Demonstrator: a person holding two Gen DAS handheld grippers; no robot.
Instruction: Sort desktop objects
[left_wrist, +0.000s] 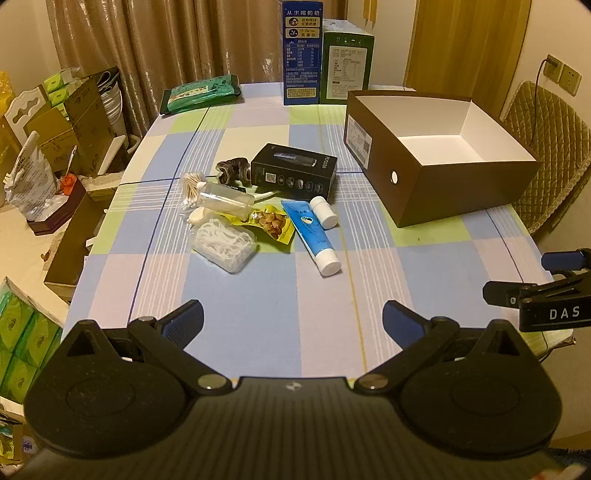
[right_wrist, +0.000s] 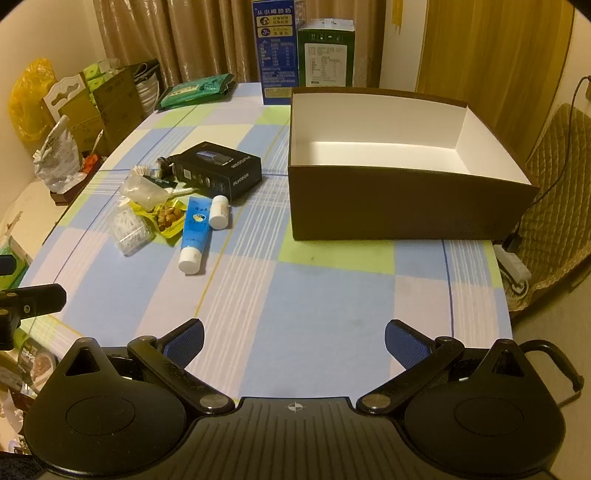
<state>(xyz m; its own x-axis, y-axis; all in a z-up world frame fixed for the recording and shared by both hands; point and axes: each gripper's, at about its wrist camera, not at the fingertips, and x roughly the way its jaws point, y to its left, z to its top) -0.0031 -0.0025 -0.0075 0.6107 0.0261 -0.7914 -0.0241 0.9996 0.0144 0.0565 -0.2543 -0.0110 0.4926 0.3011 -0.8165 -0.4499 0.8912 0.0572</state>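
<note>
Left of the brown box (right_wrist: 406, 206), your cluttered pile sits on the checked tablecloth (right_wrist: 314, 325): floss-pick case (left_wrist: 225, 243), snack packet (left_wrist: 271, 223), blue tube (left_wrist: 314, 236), white bottle (left_wrist: 324, 211), black carton (left_wrist: 293, 171). Your left gripper (left_wrist: 293, 321) and right gripper (right_wrist: 294, 341) both gape wide, holding nothing, nearer you than the box.
</note>
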